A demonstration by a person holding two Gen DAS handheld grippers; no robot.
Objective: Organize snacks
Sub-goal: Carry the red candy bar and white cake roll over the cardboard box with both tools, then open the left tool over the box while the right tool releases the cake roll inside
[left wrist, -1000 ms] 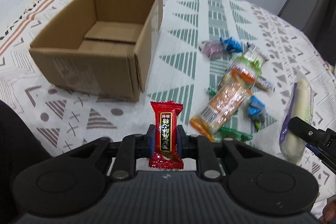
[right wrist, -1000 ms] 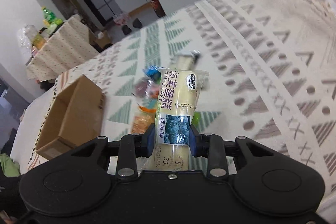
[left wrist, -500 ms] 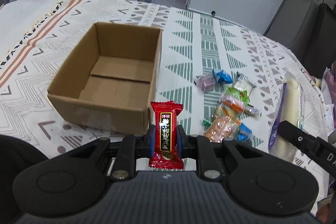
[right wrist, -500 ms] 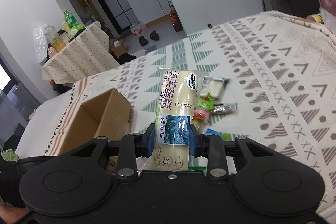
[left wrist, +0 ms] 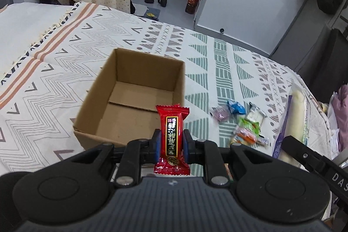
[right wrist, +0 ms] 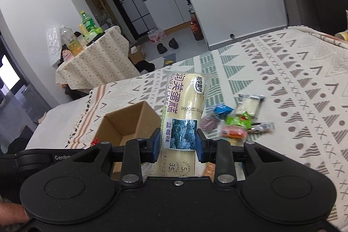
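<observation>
Patterned tablecloth under an open cardboard box, loose snacks just beside. Left gripper clamped on red candy; right gripper clamped on cake roll.

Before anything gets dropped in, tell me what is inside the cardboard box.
The cardboard box shows only bare floor flaps. The red snack packet and left tool cover its near right corner.

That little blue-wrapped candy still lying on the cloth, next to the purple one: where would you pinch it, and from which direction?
Best guess: pinch the blue candy across its plump middle, coming straight down from above. It lies flat on the cloth, so there is nothing to get under, and its twisted ends look too thin to hold. Set the fingers clear of the purple candy, which lies close against it.
</observation>
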